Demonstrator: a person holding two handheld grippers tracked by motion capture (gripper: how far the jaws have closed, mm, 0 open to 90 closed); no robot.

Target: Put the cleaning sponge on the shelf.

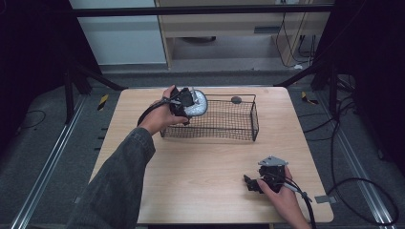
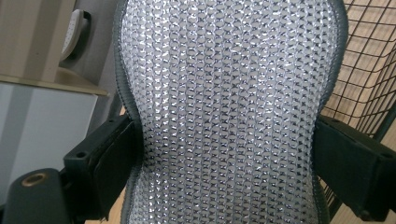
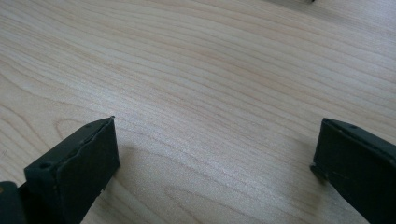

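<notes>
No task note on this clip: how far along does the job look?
Nothing looks finished. In hand: the left tongs grip a silvery mesh scrubbing pad at the left end of the wire basket, not yet released. A dark round thing sits by the basket's far rim. The right tongs wait open over bare table. Probably left: letting go of the pad.

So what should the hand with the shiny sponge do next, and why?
Probably lower it a little into the wire basket and then open. The left gripper is shut on the silver sponge, its jaws squeezing the sponge's narrow middle, and it holds the sponge at the basket's left end, at the rim. The right gripper rests open on the table, far away.
</notes>
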